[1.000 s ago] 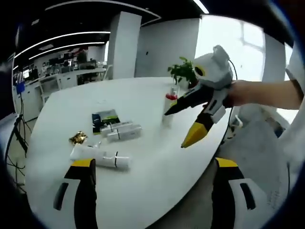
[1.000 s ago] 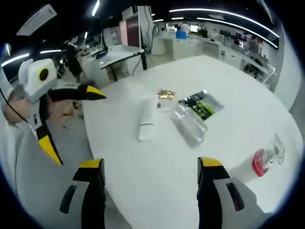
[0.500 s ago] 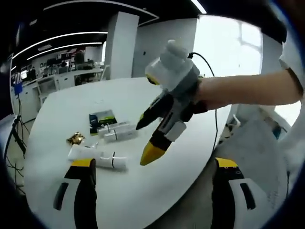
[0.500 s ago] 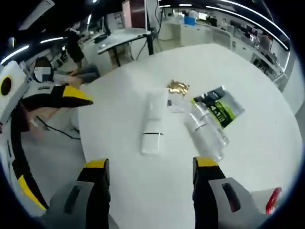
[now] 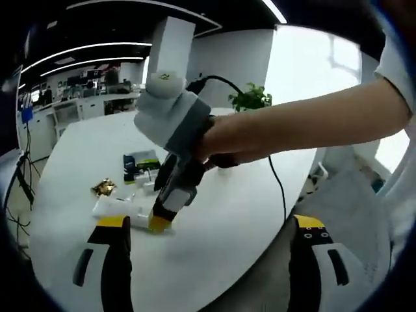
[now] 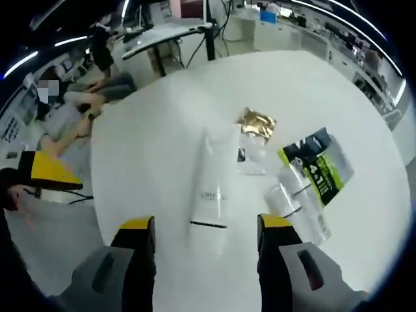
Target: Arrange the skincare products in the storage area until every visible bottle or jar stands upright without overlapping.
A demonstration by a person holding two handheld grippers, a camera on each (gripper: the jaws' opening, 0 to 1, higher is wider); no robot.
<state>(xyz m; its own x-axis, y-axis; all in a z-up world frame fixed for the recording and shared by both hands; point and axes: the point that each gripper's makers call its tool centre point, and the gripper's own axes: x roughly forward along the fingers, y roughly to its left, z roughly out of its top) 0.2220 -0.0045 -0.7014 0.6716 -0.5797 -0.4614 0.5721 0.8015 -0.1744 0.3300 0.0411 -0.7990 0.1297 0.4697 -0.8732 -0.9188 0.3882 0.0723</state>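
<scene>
Jaws of the right gripper (image 6: 205, 250) are hanging spread astride the long white squeeze tube (image 6: 210, 195), which is lying flat near the round white bench's (image 6: 149, 143) edge, so it can be stood upright. Left gripper (image 5: 208, 260) is waiting released, off that edge.

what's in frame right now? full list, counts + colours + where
white tube: 1, white with a black band, lying flat on the table, between the open jaws of the right tool
clear bottles: 2 as far as I can tell, transparent, lying side by side right of the tube in the right gripper view
sachet: 1, black and green, flat, partly under the bottles
gold wrapper: 1, gold, beyond the tube's far end
plant: 1, green, far side of the table
table: 1, white, rounded
right tool: 1, grey with yellow tips, low over the tube
left tool: 1, same colours, open, held back from the items
hand: 1, gripping the right tool
</scene>
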